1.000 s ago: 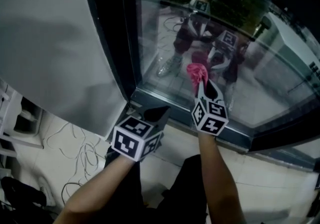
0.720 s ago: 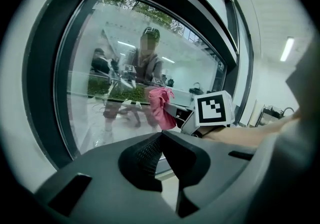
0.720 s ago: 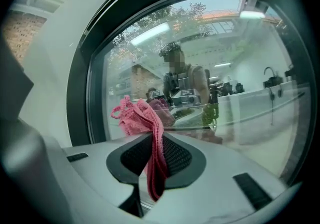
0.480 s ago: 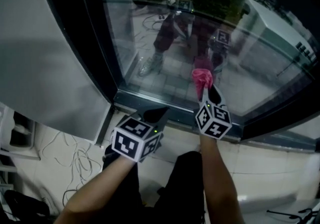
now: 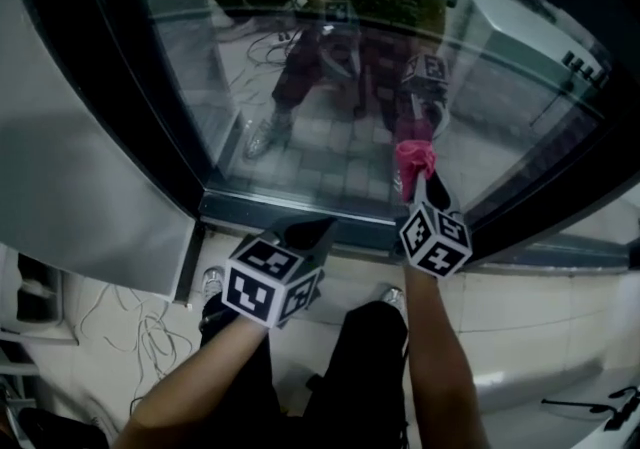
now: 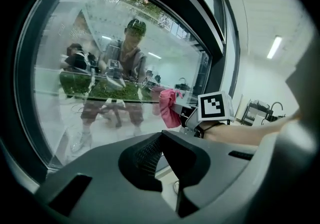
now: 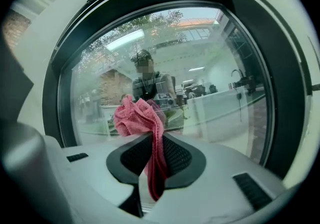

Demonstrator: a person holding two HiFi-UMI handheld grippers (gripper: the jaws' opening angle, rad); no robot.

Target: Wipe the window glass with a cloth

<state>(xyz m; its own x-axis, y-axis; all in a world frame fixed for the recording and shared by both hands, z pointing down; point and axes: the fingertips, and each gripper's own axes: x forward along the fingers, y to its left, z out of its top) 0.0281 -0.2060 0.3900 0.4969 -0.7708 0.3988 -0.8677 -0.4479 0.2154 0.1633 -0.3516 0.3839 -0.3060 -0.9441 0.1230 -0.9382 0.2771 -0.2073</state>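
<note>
The window glass (image 5: 330, 87) fills the upper head view, inside a dark frame (image 5: 300, 209). A crumpled pink cloth (image 5: 415, 159) is held up against its lower right part by my right gripper (image 5: 421, 187). The right gripper view shows the jaws shut on the cloth (image 7: 137, 118), which bunches above the right gripper (image 7: 155, 138) close to the glass (image 7: 200, 68). My left gripper (image 5: 305, 234) hovers lower and to the left, short of the frame, shut with nothing in it. From the left gripper (image 6: 162, 135) I see the cloth (image 6: 169, 106) to the right.
A grey wall panel (image 5: 60, 137) stands left of the window. Loose cables (image 5: 130, 327) lie on the pale floor at lower left. The person's dark legs (image 5: 360, 367) are below the grippers. Reflections of the person and both grippers show in the glass.
The right gripper with the cloth has shifted rightward along the lower glass, away from the window's left corner. The head view has swung along with it. The left gripper keeps its place.
</note>
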